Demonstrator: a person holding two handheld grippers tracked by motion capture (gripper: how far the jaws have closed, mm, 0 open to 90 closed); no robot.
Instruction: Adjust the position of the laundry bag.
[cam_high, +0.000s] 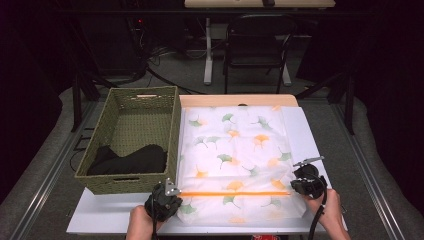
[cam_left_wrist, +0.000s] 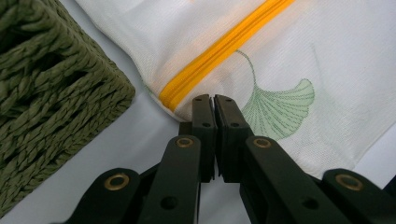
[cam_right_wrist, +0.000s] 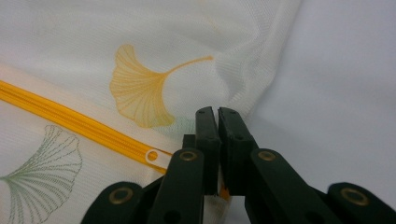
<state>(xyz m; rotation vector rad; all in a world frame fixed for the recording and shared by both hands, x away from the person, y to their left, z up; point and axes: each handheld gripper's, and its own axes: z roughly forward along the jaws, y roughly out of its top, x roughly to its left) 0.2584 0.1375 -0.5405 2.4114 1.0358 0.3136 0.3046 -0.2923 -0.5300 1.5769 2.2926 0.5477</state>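
A white mesh bag (cam_high: 235, 150) printed with green and orange ginkgo leaves lies flat on the white table (cam_high: 304, 131). An orange zipper (cam_high: 235, 193) runs across its near part. My left gripper (cam_high: 175, 194) is at the zipper's left end; in the left gripper view the gripper (cam_left_wrist: 215, 98) has its jaws pressed together on the bag's edge beside the zipper (cam_left_wrist: 224, 46). My right gripper (cam_high: 296, 186) is at the zipper's right end. In the right gripper view the gripper (cam_right_wrist: 214, 109) is shut on the fabric, the zipper's ring pull (cam_right_wrist: 152, 155) just left of the jaws.
A green woven basket (cam_high: 142, 100) stands left of the bag, touching its edge, with black clothing (cam_high: 130, 159) inside. In the left gripper view its corner (cam_left_wrist: 46, 93) is close on the left. Bare table shows right of the bag. A chair (cam_high: 257, 45) stands beyond the table.
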